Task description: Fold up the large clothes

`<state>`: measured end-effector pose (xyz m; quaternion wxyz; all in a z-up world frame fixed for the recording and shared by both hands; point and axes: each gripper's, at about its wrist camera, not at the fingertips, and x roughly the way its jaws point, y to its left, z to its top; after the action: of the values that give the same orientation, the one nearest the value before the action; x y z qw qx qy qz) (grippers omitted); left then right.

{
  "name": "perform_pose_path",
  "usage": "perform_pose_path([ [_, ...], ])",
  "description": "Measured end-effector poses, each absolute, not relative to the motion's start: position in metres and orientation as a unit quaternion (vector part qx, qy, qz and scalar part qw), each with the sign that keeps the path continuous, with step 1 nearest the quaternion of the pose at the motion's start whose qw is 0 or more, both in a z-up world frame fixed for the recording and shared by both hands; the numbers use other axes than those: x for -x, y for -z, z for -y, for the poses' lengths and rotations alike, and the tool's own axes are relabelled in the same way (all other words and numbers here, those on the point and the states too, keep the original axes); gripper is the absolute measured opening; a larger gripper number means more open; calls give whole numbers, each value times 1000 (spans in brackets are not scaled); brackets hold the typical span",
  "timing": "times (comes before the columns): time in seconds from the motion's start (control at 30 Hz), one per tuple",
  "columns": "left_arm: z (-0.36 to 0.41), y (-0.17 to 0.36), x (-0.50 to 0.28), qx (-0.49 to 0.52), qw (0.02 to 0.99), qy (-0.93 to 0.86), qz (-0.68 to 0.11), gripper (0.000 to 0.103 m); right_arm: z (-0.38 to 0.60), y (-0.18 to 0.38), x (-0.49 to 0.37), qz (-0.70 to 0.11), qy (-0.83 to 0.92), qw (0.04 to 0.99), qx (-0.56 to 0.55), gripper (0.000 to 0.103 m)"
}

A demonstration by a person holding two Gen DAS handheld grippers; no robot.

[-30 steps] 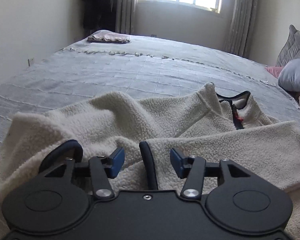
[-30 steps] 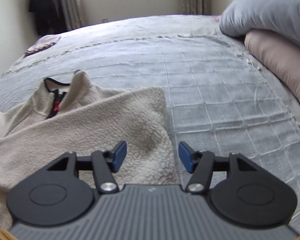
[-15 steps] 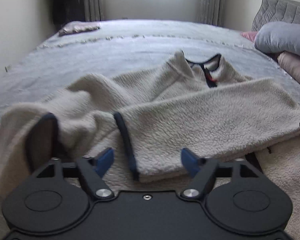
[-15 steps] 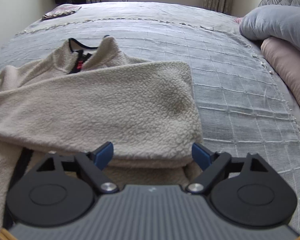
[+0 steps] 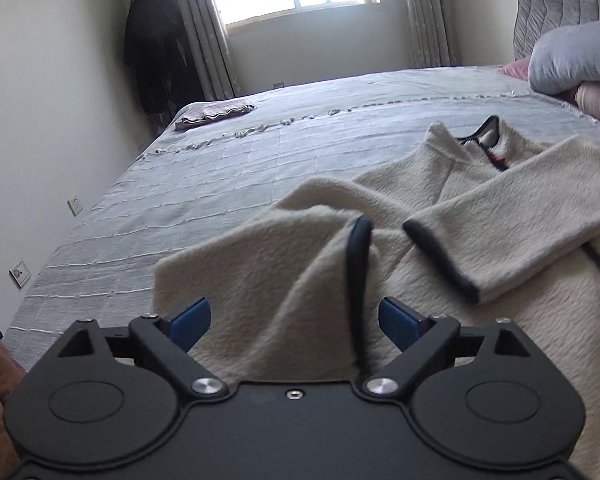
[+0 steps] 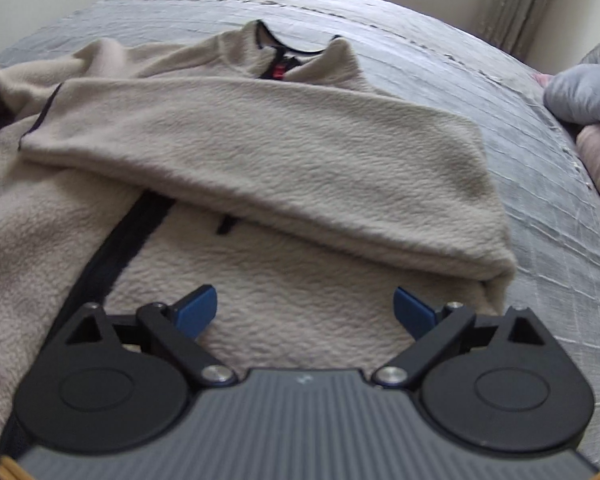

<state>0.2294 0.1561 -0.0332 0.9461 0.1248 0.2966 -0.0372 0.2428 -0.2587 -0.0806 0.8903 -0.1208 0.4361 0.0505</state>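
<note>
Right wrist: both grippers' jaws just opened wide, empty, right gripper (image 6: 305, 307), left gripper (image 5: 294, 319); loose fleece jacket (image 6: 284, 148) sleeve may slide unfolded.

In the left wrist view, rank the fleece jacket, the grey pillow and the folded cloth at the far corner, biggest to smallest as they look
1. Fleece jacket
2. Grey pillow
3. Folded cloth
The cloth lies farthest from the camera, so its true size is unsure.

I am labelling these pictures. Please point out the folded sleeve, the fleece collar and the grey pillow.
folded sleeve (image 6: 284, 152), right wrist view, middle.
fleece collar (image 6: 300, 54), right wrist view, zip opening.
grey pillow (image 5: 576, 56), left wrist view, front side.
</note>
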Motion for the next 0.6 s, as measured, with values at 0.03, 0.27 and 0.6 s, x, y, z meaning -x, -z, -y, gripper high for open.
perform_pose_path([
  [0.03,-159,37,-231,-125,944,41,-301,91,254,82,-242,-438,-56,889,120,96],
  [0.27,-144,47,-232,-86,949,89,-290,90,223,86,-240,-445,-72,882,137,96],
  [0.6,-204,-20,-252,-57,967,-79,-235,13,200,81,-238,-441,-83,882,145,96],
])
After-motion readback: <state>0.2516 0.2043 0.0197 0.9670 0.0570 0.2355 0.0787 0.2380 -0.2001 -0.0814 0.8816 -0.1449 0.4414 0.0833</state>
